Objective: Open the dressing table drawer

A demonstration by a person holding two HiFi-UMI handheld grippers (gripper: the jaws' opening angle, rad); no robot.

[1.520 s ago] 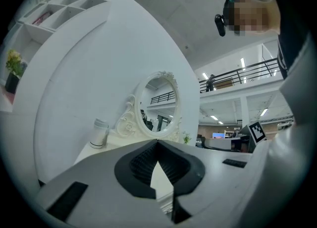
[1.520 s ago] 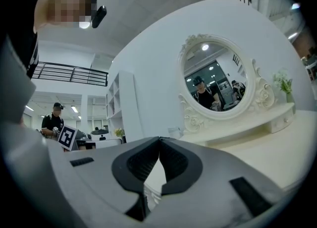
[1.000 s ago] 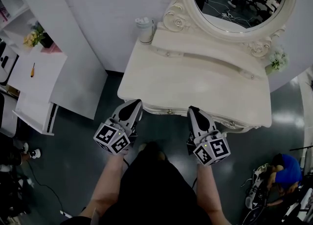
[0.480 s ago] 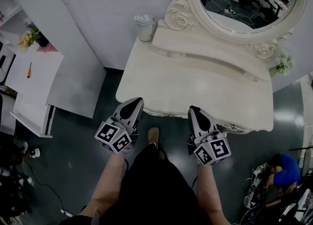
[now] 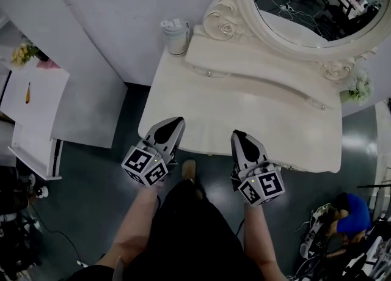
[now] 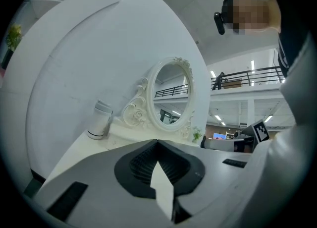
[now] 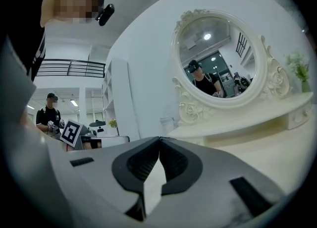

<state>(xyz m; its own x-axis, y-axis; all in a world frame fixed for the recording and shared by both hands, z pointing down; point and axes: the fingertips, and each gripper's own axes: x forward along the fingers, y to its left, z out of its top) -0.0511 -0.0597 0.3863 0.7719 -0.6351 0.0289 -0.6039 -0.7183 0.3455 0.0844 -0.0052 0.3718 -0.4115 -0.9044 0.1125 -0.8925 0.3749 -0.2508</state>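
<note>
A cream dressing table (image 5: 244,115) is seen against the wall, with an oval mirror (image 5: 305,5) at its back. No drawer is seen pulled out. Small knobs (image 5: 209,73) are seen on the raised shelf under the mirror, while the front below the tabletop is hidden from above.

The left gripper (image 5: 176,121) and right gripper (image 5: 237,134) are held at the table's front edge, each clenched on nothing. The approach is judged to be the step in hand. Next, one gripper must be released and closed on a drawer knob.

A cup (image 5: 176,35) stands at the back left corner.
</note>
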